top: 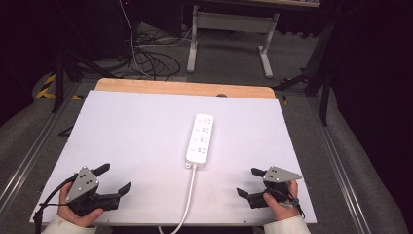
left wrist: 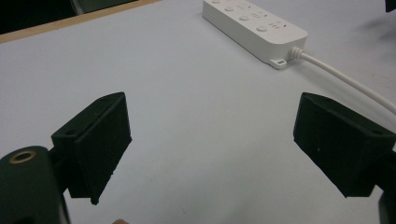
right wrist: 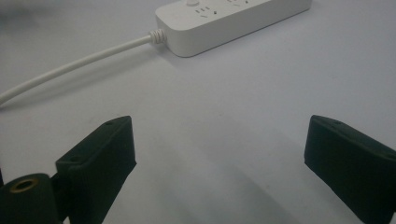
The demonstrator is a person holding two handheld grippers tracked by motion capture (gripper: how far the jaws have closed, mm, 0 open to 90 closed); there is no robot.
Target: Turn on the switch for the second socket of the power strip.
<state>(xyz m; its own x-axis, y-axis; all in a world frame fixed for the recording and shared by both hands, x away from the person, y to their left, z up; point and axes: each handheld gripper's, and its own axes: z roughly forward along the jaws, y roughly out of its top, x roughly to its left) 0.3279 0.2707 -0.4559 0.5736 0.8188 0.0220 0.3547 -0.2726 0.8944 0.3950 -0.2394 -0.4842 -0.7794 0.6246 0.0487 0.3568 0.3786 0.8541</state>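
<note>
White power strip (top: pixel 200 138) is laid near the middle of the white table (top: pixel 122 131), long axis running away from the person, its white cord (top: pixel 187 197) trailing off the near edge. Left gripper (top: pixel 116 179) is held low at the near-left corner, jaws spread wide, nothing between them. Right gripper (top: pixel 247 182) is held at the near-right, jaws likewise wide apart and empty. Both are well apart from the strip; nothing is touched.

In the left gripper view the strip (left wrist: pixel 254 29) is seen ahead and to the right, cord end nearest; in the right gripper view it (right wrist: pixel 233 21) is seen ahead, cord (right wrist: pixel 74 65) running off to the left.

Step judged as an approach to the strip. For a clean grasp the body should be taken across its narrow width, jaws kept fully open until the sides are straddled, pads set flat on the side walls and not on the sockets or switch. The cord should be avoided, since a snag would likely drag the strip askew
</note>
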